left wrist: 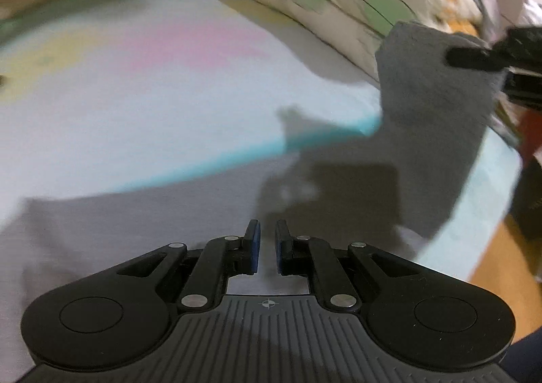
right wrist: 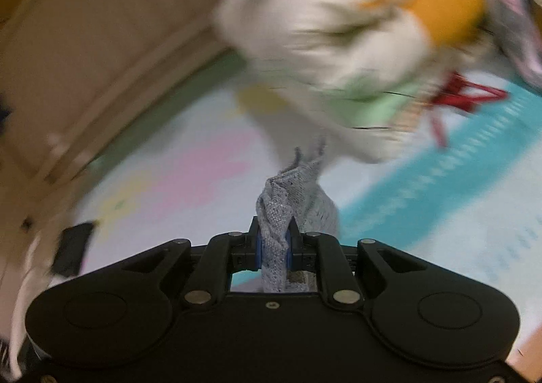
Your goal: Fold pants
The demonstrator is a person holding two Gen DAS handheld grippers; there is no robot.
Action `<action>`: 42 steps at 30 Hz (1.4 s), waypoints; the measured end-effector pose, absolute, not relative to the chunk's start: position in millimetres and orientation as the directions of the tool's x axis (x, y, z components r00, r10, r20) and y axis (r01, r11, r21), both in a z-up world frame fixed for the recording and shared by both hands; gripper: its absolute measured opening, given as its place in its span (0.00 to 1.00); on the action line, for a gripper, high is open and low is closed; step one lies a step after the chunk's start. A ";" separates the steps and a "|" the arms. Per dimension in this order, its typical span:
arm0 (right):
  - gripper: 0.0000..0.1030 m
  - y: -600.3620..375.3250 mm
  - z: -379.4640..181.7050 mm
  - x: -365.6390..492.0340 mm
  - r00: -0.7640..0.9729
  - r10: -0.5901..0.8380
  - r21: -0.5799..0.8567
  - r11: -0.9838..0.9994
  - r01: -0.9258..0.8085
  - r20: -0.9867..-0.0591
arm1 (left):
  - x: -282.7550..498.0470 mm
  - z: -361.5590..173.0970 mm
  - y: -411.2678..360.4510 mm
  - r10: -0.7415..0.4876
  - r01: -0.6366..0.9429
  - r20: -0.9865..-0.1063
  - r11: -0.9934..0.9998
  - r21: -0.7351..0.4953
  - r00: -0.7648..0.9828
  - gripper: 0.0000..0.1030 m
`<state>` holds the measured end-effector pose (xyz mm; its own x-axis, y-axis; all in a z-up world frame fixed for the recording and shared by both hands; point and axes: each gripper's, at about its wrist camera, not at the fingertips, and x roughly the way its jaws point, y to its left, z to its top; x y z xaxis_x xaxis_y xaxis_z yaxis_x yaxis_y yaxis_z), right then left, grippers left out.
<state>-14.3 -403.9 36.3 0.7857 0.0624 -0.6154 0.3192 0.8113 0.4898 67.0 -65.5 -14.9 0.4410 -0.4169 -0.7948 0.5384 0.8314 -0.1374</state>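
Observation:
The grey knit pants (left wrist: 437, 119) hang as a lifted panel at the right of the left wrist view, above the bed sheet (left wrist: 152, 95). My right gripper (left wrist: 455, 58) holds their top edge there. In the right wrist view, a bunched fold of the pants (right wrist: 276, 210) sits pinched between the blue pads of the right gripper (right wrist: 273, 232). My left gripper (left wrist: 267, 230) hovers over pale grey fabric on the bed, left of the hanging panel. Its pads stand a narrow gap apart with nothing seen between them. Both views are blurred by motion.
The sheet has pink and yellow patches and a teal stripe (left wrist: 237, 156). A cream quilt pile (right wrist: 321, 44) with green and orange patches lies at the far side, with a red hanger (right wrist: 464, 95) beside it. Wooden boards (right wrist: 84, 44) stand behind; floor (left wrist: 498, 247) shows at the bed's right edge.

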 end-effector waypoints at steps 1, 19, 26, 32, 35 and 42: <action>0.20 -384.9 43.8 -12.1 0.794 0.098 0.493 0.827 0.270 -0.600 | 68.3 -8.9 -43.0 -0.398 0.509 -0.790 0.851 -0.128 0.467 0.09; 0.40 -62.3 -50.3 20.6 0.461 0.332 0.230 0.937 -0.263 -0.823 | 39.2 48.7 125.9 -0.312 0.319 -0.702 0.939 -0.127 0.640 0.09; 0.45 -100.5 -11.9 2.6 0.491 0.382 0.298 0.923 -0.244 -0.783 | -23.7 109.0 136.6 -0.479 0.487 -0.616 0.856 -0.171 0.625 0.10; 0.51 -155.1 -0.4 -2.7 0.566 0.218 0.224 0.973 -0.061 -0.795 | -10.9 63.9 106.5 -0.444 0.459 -0.668 0.872 -0.170 0.596 0.19; 0.51 -170.3 -7.2 -1.1 0.580 0.138 0.169 0.986 -0.001 -0.803 | 10.2 17.4 88.5 -0.435 0.396 -0.724 0.886 -0.239 0.535 0.19; 0.51 -179.1 -30.2 -5.0 0.560 0.082 0.113 0.993 0.021 -0.824 | 38.7 -33.6 64.0 -0.500 0.337 -0.775 0.859 -0.385 0.387 0.19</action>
